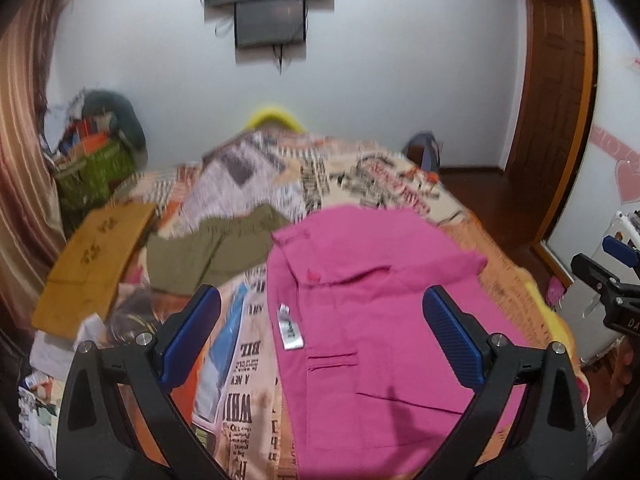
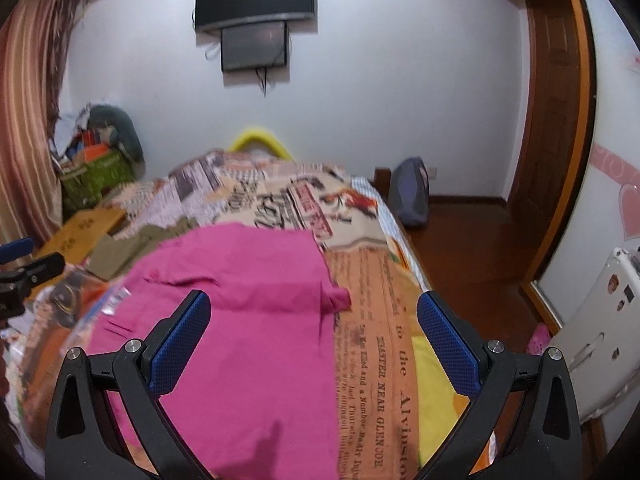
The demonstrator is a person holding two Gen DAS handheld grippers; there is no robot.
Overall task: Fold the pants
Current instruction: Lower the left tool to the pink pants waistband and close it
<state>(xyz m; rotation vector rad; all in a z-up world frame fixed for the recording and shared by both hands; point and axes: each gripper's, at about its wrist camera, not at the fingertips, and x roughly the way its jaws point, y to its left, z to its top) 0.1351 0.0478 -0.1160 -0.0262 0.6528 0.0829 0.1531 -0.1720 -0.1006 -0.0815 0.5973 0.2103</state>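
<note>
Jaws gaping wide on left gripper (image 1: 322,316) and right gripper (image 2: 314,320), holding nothing; pink pants (image 1: 372,320) lying partly folded on bedspread (image 2: 376,320), further folds remaining.

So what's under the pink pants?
The pink pants lie on a newspaper-print bedspread, which shows all around them. A white tag sits on top. Whatever lies directly beneath the cloth is covered.
</note>
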